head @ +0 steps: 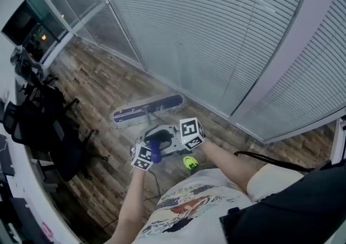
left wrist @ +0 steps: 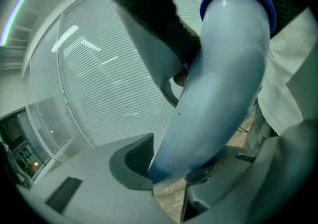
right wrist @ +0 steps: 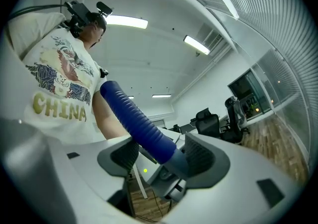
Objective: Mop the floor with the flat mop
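A brown wood-plank floor point(head: 102, 83) runs beside glass partitions with slatted blinds point(head: 216, 37) from 12 to 3 o'clock. Black office chairs point(head: 38, 124) stand at 9 o'clock.

The long blue-and-white flat mop head point(head: 148, 109) lies flat on the planks at about 11 o'clock from the two tools, near the foot of the glass.

The left gripper point(left wrist: 174, 168) is clamped on the smooth pale grey-blue pole point(left wrist: 218, 84), which seems to fill the gap between its pads, though the wide-angle view is too close to be sure. The right gripper point(right wrist: 161, 156) is closed on the ribbed dark-blue handgrip point(right wrist: 136, 121) at the pole's upper end.

The mop should be light and stiff. Its smooth pole is likely to slip under push, whereas the ribbed grip bites better. Two holds set well apart along the pole should steer the head best.
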A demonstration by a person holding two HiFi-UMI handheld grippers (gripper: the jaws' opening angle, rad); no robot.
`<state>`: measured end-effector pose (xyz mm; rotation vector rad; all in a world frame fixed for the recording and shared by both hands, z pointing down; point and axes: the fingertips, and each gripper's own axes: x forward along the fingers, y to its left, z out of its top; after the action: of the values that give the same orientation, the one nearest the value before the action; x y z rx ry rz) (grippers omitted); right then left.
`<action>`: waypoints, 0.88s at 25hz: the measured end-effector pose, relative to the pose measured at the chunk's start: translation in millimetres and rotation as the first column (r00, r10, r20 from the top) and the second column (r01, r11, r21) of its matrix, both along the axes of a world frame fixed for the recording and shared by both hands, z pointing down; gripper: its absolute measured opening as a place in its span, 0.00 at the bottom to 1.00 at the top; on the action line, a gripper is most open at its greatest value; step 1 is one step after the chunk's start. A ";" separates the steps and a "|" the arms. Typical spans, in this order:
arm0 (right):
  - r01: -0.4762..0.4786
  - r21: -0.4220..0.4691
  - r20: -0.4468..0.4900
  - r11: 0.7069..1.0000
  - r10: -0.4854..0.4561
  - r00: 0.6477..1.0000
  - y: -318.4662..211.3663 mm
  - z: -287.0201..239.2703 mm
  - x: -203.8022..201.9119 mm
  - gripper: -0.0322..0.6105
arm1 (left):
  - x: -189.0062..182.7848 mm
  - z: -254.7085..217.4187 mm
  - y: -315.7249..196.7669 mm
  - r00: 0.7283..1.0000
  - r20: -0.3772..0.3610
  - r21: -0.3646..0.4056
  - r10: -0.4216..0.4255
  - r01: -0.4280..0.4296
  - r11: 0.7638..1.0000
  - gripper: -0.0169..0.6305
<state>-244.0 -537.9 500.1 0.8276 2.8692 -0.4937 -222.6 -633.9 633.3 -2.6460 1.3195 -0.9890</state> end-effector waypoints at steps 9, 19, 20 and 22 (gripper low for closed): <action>-0.013 0.061 -0.049 0.998 0.016 0.999 165.3 10.1 40.7 0.46 | 49.4 2.6 160.5 0.999 -0.009 0.009 0.038 -0.038 0.999 0.16; -0.105 0.031 -0.028 0.994 0.106 0.994 372.3 -2.6 110.9 0.46 | 126.6 -16.1 368.9 0.992 -0.124 0.052 0.014 -0.008 0.999 0.17; -0.112 0.026 -0.021 0.993 0.112 0.993 386.5 -9.2 117.8 0.46 | 133.6 -22.1 383.8 0.991 -0.134 0.054 0.012 -0.005 0.999 0.17; -0.115 0.019 -0.012 0.993 0.115 0.993 409.7 -18.5 133.0 0.46 | 148.3 -31.2 407.1 0.989 -0.145 0.058 0.003 0.005 0.998 0.17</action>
<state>-111.0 -128.2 481.6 0.6591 2.9168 -0.4615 -74.3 -226.7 602.1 -2.7195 1.3535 -0.7581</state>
